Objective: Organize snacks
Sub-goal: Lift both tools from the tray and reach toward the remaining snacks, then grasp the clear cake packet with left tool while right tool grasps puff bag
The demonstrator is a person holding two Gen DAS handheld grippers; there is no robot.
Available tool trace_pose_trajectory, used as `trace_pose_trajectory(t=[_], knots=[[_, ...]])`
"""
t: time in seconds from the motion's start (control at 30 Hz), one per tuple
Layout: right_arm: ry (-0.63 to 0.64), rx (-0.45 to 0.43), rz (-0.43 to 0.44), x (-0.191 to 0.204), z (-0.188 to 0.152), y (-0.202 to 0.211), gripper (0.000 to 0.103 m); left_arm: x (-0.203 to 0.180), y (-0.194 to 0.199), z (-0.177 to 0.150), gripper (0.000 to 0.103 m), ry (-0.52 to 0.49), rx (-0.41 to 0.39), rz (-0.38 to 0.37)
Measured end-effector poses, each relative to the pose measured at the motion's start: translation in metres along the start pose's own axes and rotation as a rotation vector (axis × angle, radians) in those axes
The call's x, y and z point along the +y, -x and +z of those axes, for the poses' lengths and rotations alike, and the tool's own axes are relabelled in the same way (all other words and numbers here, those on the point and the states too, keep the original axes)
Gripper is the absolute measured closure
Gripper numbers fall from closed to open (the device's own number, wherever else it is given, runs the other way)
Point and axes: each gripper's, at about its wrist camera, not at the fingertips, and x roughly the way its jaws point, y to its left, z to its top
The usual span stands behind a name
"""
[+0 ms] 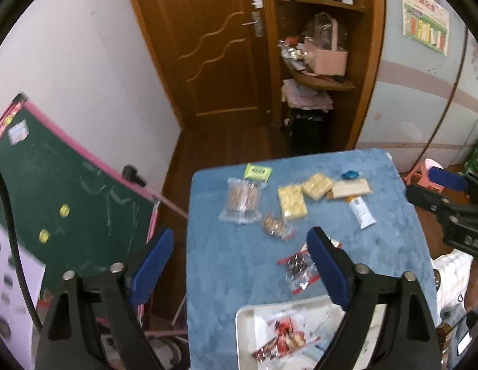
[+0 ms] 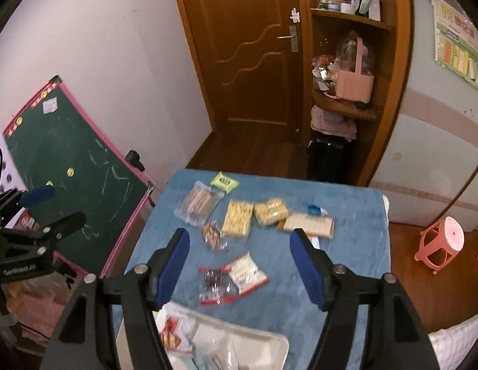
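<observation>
Snack packets lie on the blue-clothed table: a green pack, a clear bag of brown biscuits, two yellow cracker packs, a beige wafer pack, a small nut packet and a red-edged bag of dark snacks. A white packet lies beside that dark bag. At the near edge, a white tray holds a red-and-white packet. My left gripper hangs open above the table, empty. My right gripper is open too, above the dark bag.
A white tube and a small blue item lie among the snacks. A green chalkboard leans left of the table. Behind are a wooden door and shelves. A pink stool stands on the floor at the right.
</observation>
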Motion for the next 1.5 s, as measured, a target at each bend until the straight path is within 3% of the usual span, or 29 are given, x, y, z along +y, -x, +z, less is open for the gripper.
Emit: trace_pose_trajectory(t=[0.03,0.2,0.4,0.47,0.63,0.73,1.07,1.17,1.5], knots=[[-0.005,0.009,0.002,-0.003,0.01,-0.008,0.034,0.001,-0.006,0.01,0.004,-0.012,0.001,-0.015],[-0.046,0.048,-0.015,-0.01,0.047,-0.055,0.034,0.002,-0.052,0.05,0.003,-0.069,0.02,-0.031],[-0.125,0.15,-0.073,-0.022,0.071,-0.141,0.034,0.006,-0.156,0.074,0.003,-0.135,0.099,-0.036],[-0.167,0.205,-0.08,-0.027,0.068,-0.176,0.034,0.01,-0.206,0.075,0.003,-0.13,0.168,-0.056],[-0.334,0.363,0.002,-0.036,0.038,-0.256,0.034,0.019,-0.297,0.061,0.003,-0.109,0.3,-0.096],[-0.391,0.423,0.001,-0.036,0.021,-0.29,0.034,0.021,-0.332,0.05,0.003,-0.107,0.344,-0.12],[-0.43,0.536,-0.045,-0.015,-0.009,-0.358,0.034,0.026,-0.399,0.027,0.003,-0.067,0.455,-0.17],[-0.421,0.548,-0.096,-0.007,-0.011,-0.37,0.034,0.03,-0.412,0.023,0.003,-0.041,0.479,-0.19],[-0.396,0.54,-0.164,0.005,-0.021,-0.366,0.039,0.041,-0.433,0.012,0.003,0.105,0.525,-0.264]])
